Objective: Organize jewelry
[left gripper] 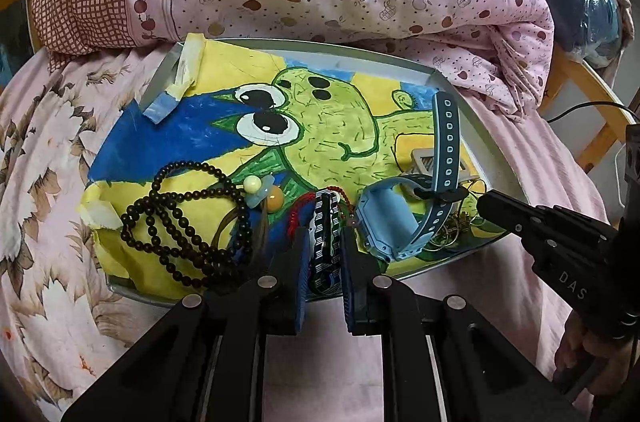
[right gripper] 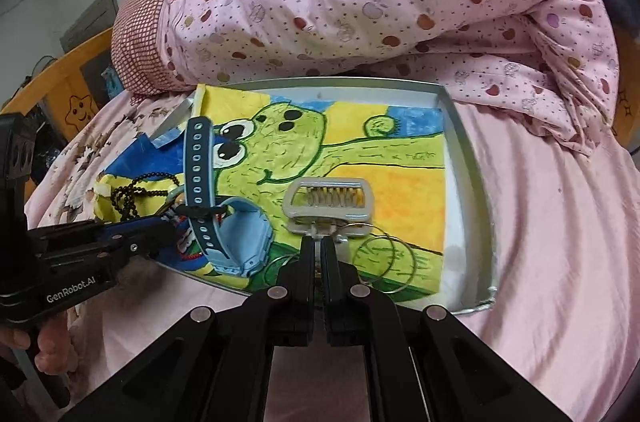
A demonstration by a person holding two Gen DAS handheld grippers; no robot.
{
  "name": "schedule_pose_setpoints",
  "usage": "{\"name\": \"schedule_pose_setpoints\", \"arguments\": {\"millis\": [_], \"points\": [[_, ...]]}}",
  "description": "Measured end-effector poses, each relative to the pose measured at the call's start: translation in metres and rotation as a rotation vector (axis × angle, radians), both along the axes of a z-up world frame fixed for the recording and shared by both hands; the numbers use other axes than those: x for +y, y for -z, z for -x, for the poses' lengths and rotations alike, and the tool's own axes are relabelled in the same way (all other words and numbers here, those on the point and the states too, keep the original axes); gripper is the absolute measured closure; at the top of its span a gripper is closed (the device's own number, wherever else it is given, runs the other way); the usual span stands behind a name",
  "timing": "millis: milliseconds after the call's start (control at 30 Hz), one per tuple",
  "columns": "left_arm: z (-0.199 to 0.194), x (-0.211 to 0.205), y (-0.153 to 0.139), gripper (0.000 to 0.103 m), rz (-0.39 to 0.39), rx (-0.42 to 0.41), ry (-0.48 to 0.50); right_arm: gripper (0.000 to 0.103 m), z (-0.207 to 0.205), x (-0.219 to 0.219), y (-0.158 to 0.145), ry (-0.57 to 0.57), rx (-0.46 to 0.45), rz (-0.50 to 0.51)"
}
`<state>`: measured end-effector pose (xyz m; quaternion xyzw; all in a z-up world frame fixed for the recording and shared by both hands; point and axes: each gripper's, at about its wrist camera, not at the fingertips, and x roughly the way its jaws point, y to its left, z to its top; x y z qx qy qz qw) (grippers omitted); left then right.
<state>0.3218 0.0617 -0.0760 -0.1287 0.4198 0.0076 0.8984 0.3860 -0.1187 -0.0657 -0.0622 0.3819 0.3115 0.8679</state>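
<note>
Silver metal, shallow and rimmed, the tray (left gripper: 476,126) sits on the pink bed, lined with a crayon frog drawing. The left gripper (left gripper: 325,242) has its fingers nearly together, pinching a striped woven band (left gripper: 322,222) at the tray's near edge. The right gripper (right gripper: 317,254) is all but closed on something thin among the brass wire hoops (right gripper: 380,254), just below the beige plastic hair claw (right gripper: 328,206); what exactly, I cannot tell. Lifting slowly should keep the matte black bead strand (left gripper: 180,218) and pale blue rubbery watch (left gripper: 384,218) from dragging along.
</note>
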Motion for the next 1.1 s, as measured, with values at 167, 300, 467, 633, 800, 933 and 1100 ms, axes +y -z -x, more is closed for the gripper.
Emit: {"name": "schedule_pose_setpoints", "arguments": {"millis": [167,300,467,633,800,933,1100], "points": [[0.011,0.004,-0.009,0.048,0.04,-0.04,-0.024,0.071,0.008,-0.014,-0.016,0.036,-0.043,-0.041],[0.02,0.002,-0.023,0.048,0.018,-0.063,-0.036,0.064,0.017,-0.022,-0.032,0.052,-0.073,-0.078],[0.044,-0.001,-0.046,0.03,0.002,-0.137,-0.07,0.035,0.044,-0.037,-0.055,0.072,-0.137,-0.141],[0.072,-0.009,-0.066,0.012,-0.048,-0.193,-0.072,0.015,0.076,-0.051,-0.071,0.076,-0.176,-0.192],[0.111,-0.017,-0.085,0.005,-0.068,-0.269,-0.082,0.006,0.114,-0.063,-0.084,0.079,-0.227,-0.221],[0.138,-0.023,-0.096,0.005,-0.1,-0.305,-0.09,0.0,0.141,-0.074,-0.091,0.087,-0.235,-0.246],[0.175,-0.029,-0.103,0.004,-0.131,-0.345,-0.088,0.0,0.17,-0.079,-0.093,0.088,-0.247,-0.233]]}}
